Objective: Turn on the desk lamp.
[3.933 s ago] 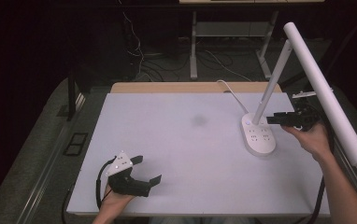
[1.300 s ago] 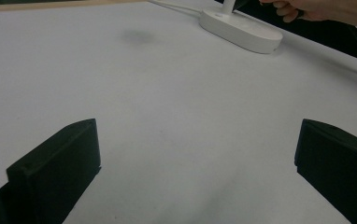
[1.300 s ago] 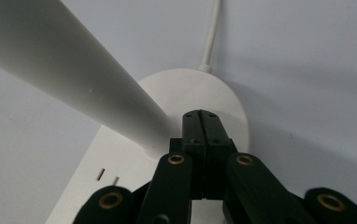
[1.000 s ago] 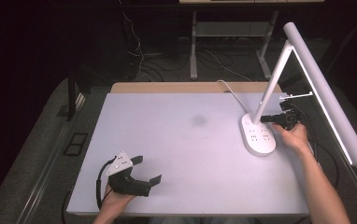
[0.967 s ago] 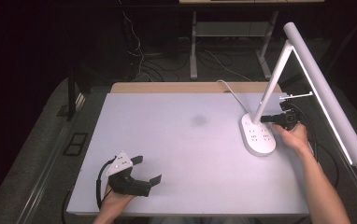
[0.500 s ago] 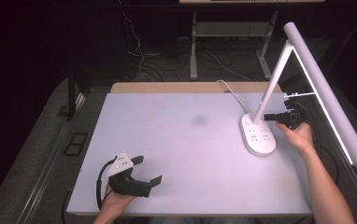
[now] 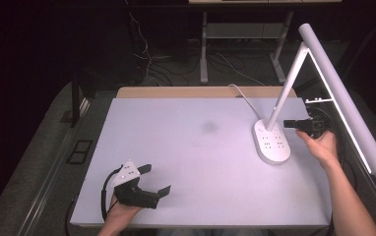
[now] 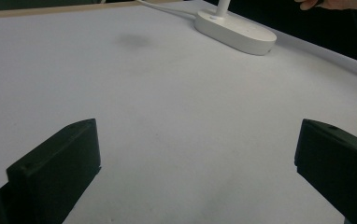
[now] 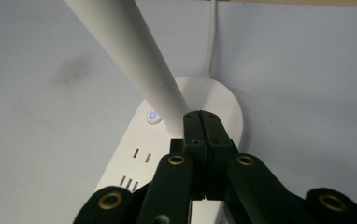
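Observation:
A white desk lamp stands at the table's right, its oval base [image 7: 272,141] bearing sockets and a power button [image 9: 153,116] that glows blue. Its slanted arm [image 7: 288,86] rises to a long tube head [image 7: 342,94]. My right gripper [image 7: 287,124] hovers just right of the arm above the base, jaws shut together with nothing between them; in the right gripper view its tips [image 9: 202,115] sit beside the arm's foot [image 9: 167,105]. My left gripper [image 7: 156,181] rests near the table's front left, jaws wide open and empty, with the base [image 8: 236,31] far ahead.
The white table top [image 7: 186,157] carries a faint grey smudge [image 7: 209,127] near its middle. The lamp's cord [image 7: 241,93] runs off the far edge. A desk frame [image 7: 245,34] and cables lie on the dark floor beyond.
My right gripper has lifted a little and drawn back to the right from over the lamp base. The left gripper has stayed put.

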The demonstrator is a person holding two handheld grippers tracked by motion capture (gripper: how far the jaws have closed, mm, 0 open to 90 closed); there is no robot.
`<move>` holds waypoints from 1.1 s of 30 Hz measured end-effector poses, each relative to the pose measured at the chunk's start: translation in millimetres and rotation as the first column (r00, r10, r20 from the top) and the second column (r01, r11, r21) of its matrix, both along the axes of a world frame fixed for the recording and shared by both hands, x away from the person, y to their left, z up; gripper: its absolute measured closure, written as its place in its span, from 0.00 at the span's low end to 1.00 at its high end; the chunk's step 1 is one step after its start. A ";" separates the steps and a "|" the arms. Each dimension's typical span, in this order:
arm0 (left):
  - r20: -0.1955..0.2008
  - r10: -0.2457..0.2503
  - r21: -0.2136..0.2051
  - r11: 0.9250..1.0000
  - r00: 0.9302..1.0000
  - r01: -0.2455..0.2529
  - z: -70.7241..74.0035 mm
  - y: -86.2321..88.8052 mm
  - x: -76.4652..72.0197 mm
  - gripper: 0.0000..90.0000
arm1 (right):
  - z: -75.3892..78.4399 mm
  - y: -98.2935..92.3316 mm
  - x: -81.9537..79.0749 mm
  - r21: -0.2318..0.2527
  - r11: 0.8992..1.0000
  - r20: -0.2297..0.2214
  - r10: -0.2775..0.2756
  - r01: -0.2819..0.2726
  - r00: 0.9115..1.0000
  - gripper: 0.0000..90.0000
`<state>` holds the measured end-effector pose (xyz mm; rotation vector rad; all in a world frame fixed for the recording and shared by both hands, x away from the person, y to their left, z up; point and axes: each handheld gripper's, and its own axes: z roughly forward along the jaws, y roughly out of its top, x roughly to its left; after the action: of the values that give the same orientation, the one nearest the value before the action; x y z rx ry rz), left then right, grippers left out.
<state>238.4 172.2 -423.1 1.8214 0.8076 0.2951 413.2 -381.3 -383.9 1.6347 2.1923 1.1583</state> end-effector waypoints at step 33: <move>0.006 -0.014 -0.009 1.000 1.000 0.014 1.1 -1.6 0.1 0.00 | 15.4 14.8 -84.7 0.083 0.996 0.066 -0.026 0.021 0.997 0.74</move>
<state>238.5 170.6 -422.0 1.8164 0.7905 0.2881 328.6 -366.5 -368.5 1.6237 2.1052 1.2941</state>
